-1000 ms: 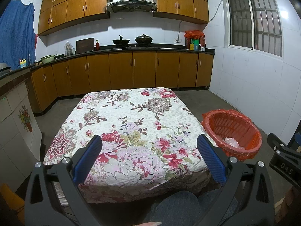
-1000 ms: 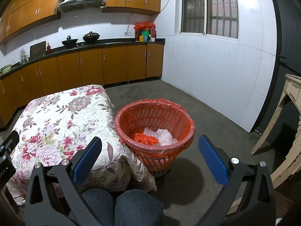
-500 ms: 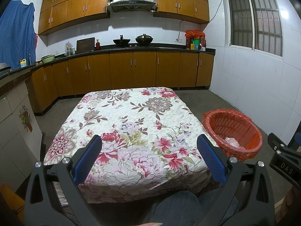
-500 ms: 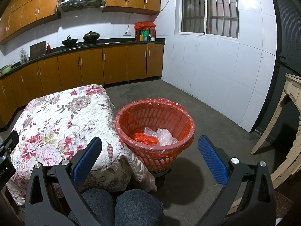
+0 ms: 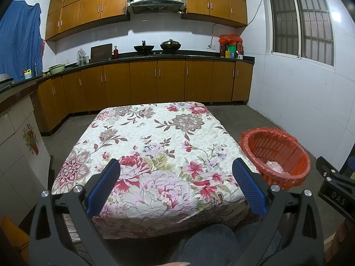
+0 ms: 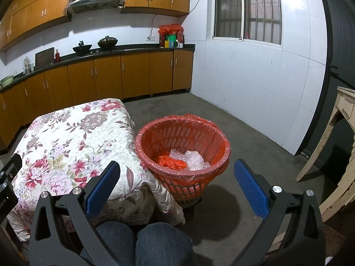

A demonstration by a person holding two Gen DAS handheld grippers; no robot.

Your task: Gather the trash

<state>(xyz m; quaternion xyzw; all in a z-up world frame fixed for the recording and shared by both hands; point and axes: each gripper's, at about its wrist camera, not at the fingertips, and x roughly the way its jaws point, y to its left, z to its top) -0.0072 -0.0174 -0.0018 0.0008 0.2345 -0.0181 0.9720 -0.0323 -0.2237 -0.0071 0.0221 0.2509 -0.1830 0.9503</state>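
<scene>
Trash (image 6: 186, 160) — crumpled clear film and an orange bag — lies inside the lined basket (image 6: 218, 140) off the tabletop's (image 5: 155, 146) right edge. Light, soft, slippery; pinch a fold. Left gripper (image 5: 176, 185) and right gripper (image 6: 177, 185) — both spread, empty.

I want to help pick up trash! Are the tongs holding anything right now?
No, nothing. The left tongs are open over the flowery tablecloth, and the right tongs are open near the red trash basket.
</scene>
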